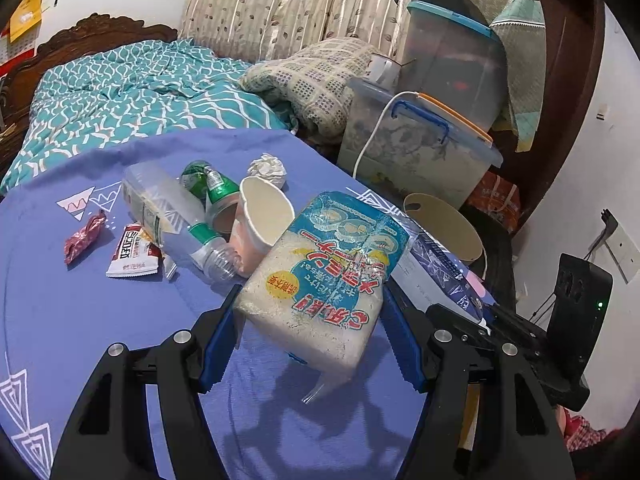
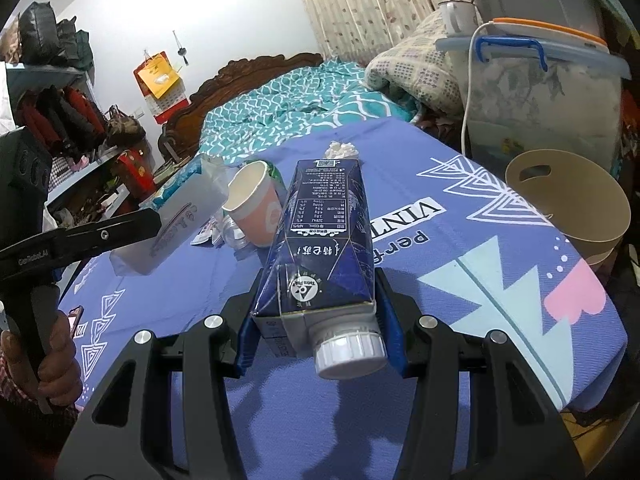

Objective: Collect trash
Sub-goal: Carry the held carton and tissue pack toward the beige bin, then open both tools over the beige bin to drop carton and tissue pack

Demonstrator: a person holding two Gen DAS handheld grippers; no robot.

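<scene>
Now your left tool (image 1: 310,344) grips the tissue pack (image 1: 324,276) above the blue surface (image 1: 100,320), your right tool (image 2: 320,320) clamps the milk carton (image 2: 324,240), beige bin (image 2: 568,204) beside the surface edge.

white walls (image 2: 208,8), a carved wooden headboard (image 2: 240,76), teal-quilted bed (image 1: 120,92) and leaf-patterned curtain (image 1: 288,0).

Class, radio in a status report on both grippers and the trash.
Left gripper shut on tissue pack. Right gripper shut on dark blue carton. Beige bin at table edge; cup, bottle remain.
</scene>
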